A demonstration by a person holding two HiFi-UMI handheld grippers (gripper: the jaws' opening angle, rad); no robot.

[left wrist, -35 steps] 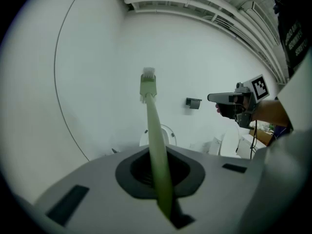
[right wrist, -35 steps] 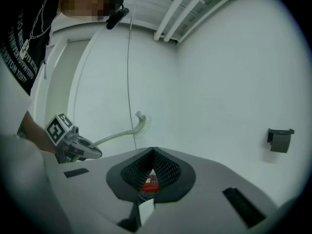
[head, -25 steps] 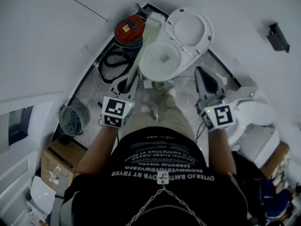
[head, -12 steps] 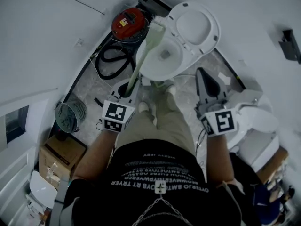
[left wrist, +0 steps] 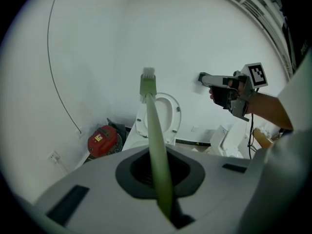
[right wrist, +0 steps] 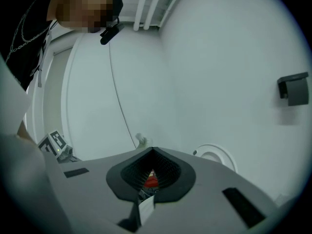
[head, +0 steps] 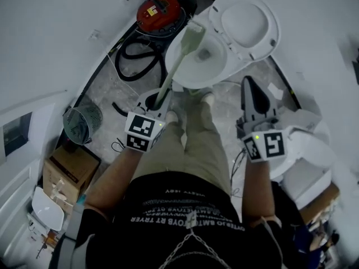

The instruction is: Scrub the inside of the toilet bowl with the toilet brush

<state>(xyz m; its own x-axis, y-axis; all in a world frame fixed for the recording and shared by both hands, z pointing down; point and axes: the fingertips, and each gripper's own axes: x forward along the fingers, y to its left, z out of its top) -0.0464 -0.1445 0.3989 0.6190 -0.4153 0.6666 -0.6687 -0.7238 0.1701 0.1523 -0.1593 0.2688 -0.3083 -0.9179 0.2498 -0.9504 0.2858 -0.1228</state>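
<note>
Head view: left hand-held gripper [head: 153, 101] holds toilet brush [head: 178, 65]; brush head raised over toilet bowl [head: 224, 70], not yet inside
Left gripper view: jaws clamped on the handle
Right gripper view: right hand-held gripper [right wrist: 148, 178] closed, empty
Next: tip head below rim, keep grip firm
</note>
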